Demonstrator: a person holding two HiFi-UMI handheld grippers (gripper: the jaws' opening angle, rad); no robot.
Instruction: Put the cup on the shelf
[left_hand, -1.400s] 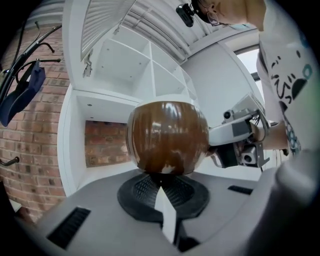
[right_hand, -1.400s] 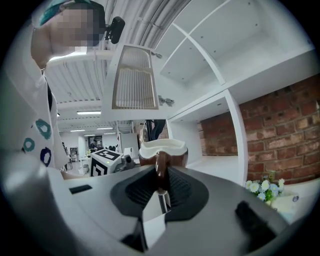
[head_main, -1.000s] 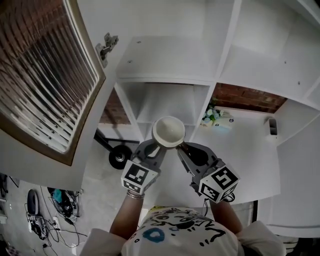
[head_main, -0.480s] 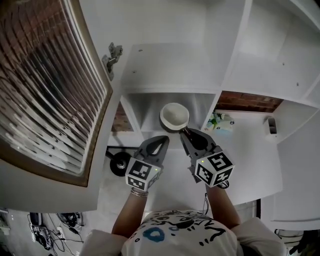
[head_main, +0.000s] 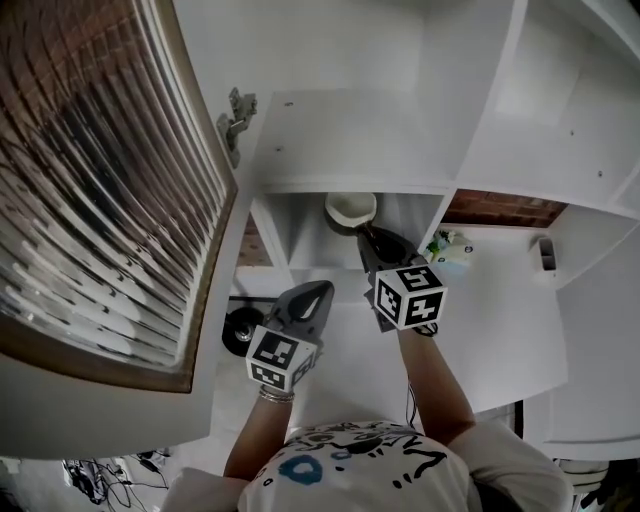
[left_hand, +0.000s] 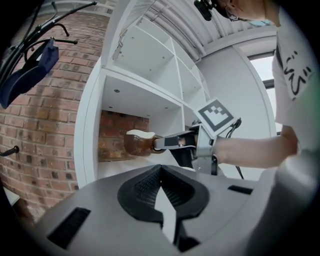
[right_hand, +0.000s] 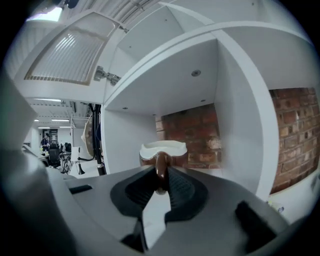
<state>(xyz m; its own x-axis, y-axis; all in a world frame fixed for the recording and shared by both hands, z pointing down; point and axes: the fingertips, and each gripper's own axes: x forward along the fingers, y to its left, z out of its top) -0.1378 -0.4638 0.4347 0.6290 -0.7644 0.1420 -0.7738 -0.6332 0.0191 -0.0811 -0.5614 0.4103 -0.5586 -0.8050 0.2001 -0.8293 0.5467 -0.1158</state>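
**Cup held by its handle inside the shelf compartment**

Cup (head_main: 350, 208), brown outside and pale inside, sits upright just within the mouth of the open compartment (head_main: 300, 225) of the white shelf (head_main: 345, 135). It stands in front of the compartment's brick back (right_hand: 187, 131) and below its top board. The right gripper (head_main: 368, 240) reaches into the compartment from the front. Its jaws are clamped on the cup's handle, which the right gripper view shows pinched between the ribbed pads (right_hand: 177, 186). Holding the handle keeps the rim level and leaves the base free, so the cup can be set down flat without the jaws fouling the floor of the compartment.

In the left gripper view the cup (left_hand: 139, 142) appears to hang a little above the compartment floor (left_hand: 117, 167), not resting on it, so I judge the placing to be unfinished. The remaining move is likely a short lowering before release.

The left gripper (head_main: 308, 298) waits outside and below the compartment with its jaws pressed together on nothing. That probably keeps it clear of the opening. The ribbed-glass door (head_main: 100, 180) is swung wide to the left of the compartment, which leaves the way in unobstructed.
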